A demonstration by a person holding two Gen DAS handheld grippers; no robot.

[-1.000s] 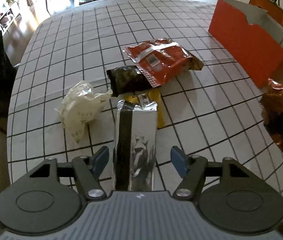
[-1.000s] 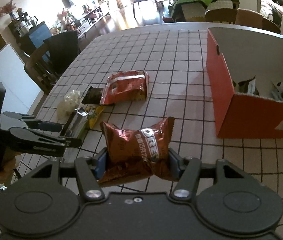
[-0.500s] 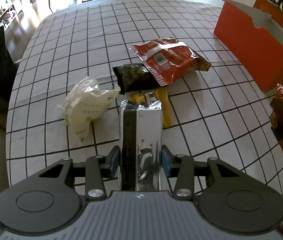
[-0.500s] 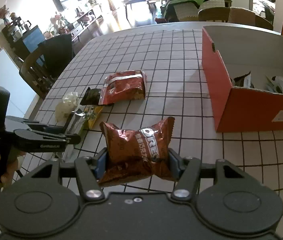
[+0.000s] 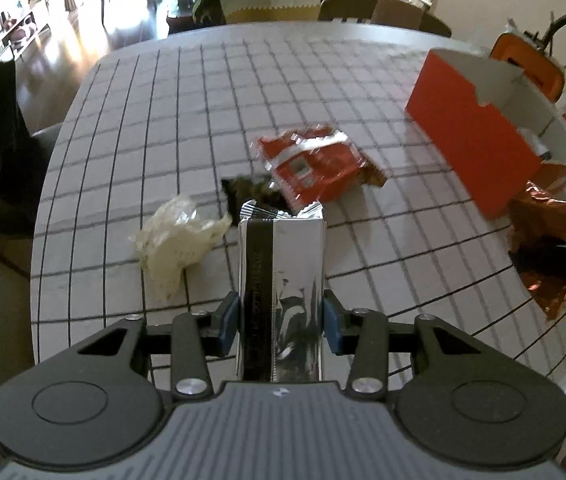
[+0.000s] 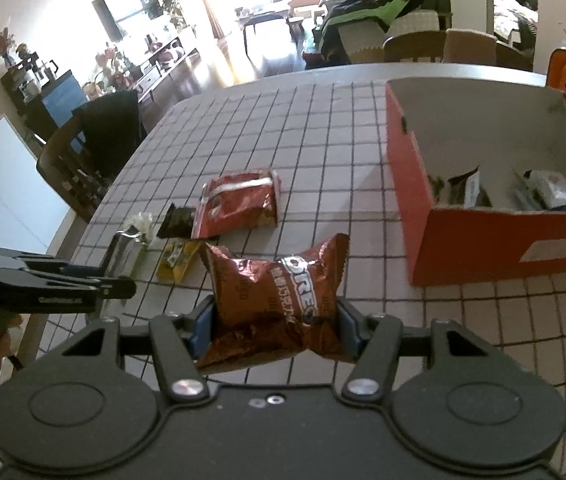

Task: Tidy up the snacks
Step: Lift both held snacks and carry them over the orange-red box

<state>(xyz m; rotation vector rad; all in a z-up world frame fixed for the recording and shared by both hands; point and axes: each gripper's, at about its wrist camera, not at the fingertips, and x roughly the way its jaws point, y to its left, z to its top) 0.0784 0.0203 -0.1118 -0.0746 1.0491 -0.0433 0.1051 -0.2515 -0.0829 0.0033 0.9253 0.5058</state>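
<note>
While each tool pinches one packet | left tool (image 5: 281, 322): silver packet (image 5: 282, 280) | right tool (image 6: 274, 320): Oreo bag (image 6: 273, 292)

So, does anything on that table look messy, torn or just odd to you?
Mostly loose clutter. A crumpled whitish wrapper lies near the table's edge, and a red bag overlaps a dark packet. The Oreo bag is squeezed and creased in the right gripper. Nothing looks spilled.

left gripper (image 5: 281, 322): fingers clamped; right gripper (image 6: 275, 322): fingers apparently clamped
</note>
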